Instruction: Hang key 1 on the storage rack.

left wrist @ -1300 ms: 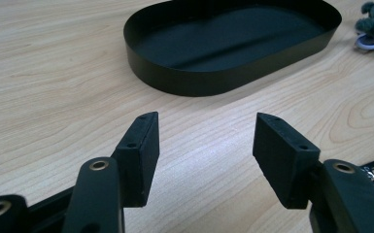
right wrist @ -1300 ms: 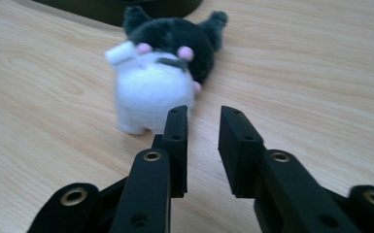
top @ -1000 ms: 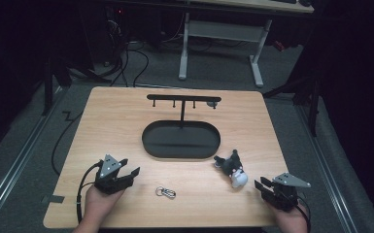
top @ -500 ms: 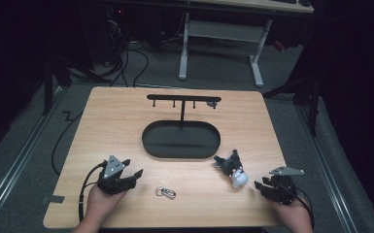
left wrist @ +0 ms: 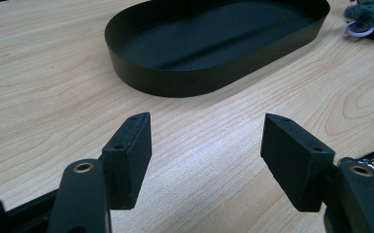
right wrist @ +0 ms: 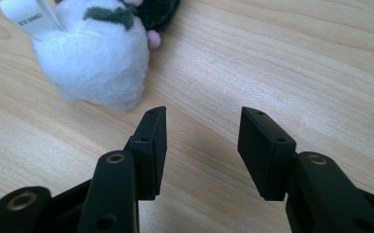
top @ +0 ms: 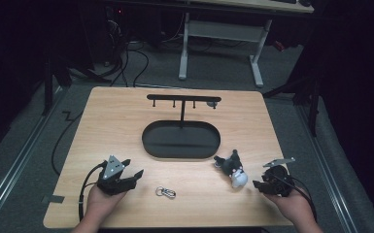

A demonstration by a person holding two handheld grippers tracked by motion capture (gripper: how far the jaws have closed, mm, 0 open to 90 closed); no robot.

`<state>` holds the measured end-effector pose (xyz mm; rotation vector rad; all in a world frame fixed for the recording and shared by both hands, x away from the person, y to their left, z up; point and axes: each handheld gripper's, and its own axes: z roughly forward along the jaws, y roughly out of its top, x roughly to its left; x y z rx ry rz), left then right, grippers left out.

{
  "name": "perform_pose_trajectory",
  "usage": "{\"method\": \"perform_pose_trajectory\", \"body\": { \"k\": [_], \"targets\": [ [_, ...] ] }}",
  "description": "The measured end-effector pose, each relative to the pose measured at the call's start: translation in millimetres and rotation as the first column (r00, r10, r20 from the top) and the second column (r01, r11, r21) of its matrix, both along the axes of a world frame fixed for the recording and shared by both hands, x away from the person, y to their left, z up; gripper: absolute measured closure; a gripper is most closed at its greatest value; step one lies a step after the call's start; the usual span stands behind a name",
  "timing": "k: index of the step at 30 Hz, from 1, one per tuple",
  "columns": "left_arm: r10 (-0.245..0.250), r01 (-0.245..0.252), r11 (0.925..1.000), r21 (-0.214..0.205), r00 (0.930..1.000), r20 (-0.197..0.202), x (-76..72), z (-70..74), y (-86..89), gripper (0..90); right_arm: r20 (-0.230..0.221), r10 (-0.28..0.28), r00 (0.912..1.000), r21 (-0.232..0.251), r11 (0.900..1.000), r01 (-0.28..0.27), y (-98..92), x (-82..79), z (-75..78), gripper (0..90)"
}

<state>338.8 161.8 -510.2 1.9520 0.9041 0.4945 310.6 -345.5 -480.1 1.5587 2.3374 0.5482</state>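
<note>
Both grippers empty, fingers just been opening

Left gripper (left wrist: 206,160) wide; right gripper (right wrist: 201,150) parted, plush toy (right wrist: 94,58) just ahead-left; probably a keyring (top: 165,192) beside left fingers.

The one piece of writing is on a white fabric tag (right wrist: 29,17) sewn to the plush toy (right wrist: 94,63), at the upper left of the right gripper view. It carries a short line of small dark print, turned sideways and too blurred to make out. The same tag shows as a pale speck at the upper right of the left gripper view, unreadable there.
</note>
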Motion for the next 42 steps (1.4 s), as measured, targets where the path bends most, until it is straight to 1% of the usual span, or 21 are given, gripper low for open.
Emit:
{"method": "perform_pose_trajectory", "body": {
  "k": [7, 8, 9, 16, 21, 27, 30, 34, 36, 42],
  "targets": [
    [0.001, -0.001, 1.0000, -0.002, 1.0000, 0.002, -0.8, 0.4, 0.4, 36.2, -0.059, 0.028, 0.9978, -0.031, 0.9991, -0.030, 5.2, 6.7, 6.5, 50.4],
    [0.001, -0.001, 1.0000, -0.002, 1.0000, 0.002, -0.8, 0.4, 0.4, 36.1, -0.059, 0.028, 0.9978, -0.031, 0.9991, -0.030, 5.2, 6.7, 6.5, 50.4],
    [0.001, -0.001, 1.0000, 0.000, 1.0000, 0.001, -0.9, 0.2, 0.3, 36.0, -0.079, 0.039, 0.9961, -0.051, 0.9978, -0.043, 6.4, 8.0, 9.0, 49.4],
    [-0.005, 0.005, 1.0000, 0.004, 1.0000, -0.003, -1.3, -0.4, 0.4, 35.9, -0.126, 0.065, 0.9899, -0.082, 0.9938, -0.075, 11.1, 10.6, 13.1, 45.7],
    [-0.009, 0.009, 0.9999, 0.005, 0.9999, -0.006, -1.8, -0.7, 0.9, 35.9, -0.170, 0.079, 0.9824, -0.077, 0.9927, -0.093, 15.9, 12.6, 14.9, 42.0],
    [-0.009, 0.009, 1.0000, 0.003, 1.0000, 0.000, -2.3, -0.1, 1.5, 35.8, -0.193, 0.097, 0.9764, -0.092, 0.9889, -0.117, 24.7, 15.0, 16.3, 37.6],
    [-0.009, 0.009, 1.0000, 0.002, 1.0000, 0.001, -2.2, 0.3, 2.3, 35.8, -0.196, 0.106, 0.9749, -0.097, 0.9872, -0.127, 29.6, 17.1, 17.8, 34.7],
    [-0.013, 0.013, 0.9999, 0.005, 0.9999, -0.003, -1.8, 0.3, 2.1, 35.8, -0.213, 0.111, 0.9708, -0.093, 0.9868, -0.133, 36.8, 20.8, 20.4, 28.8],
    [-0.016, 0.016, 0.9998, 0.008, 0.9999, 0.001, -2.0, 0.6, 1.8, 35.9, -0.224, 0.120, 0.9671, -0.082, 0.9865, -0.142, 40.5, 22.1, 20.3, 26.4],
    [-0.022, 0.022, 0.9997, 0.011, 0.9998, 0.000, -2.3, 0.5, 1.4, 35.9, -0.248, 0.137, 0.9590, -0.084, 0.9831, -0.163, 50.8, 25.6, 16.9, 23.1]
  ]
}}
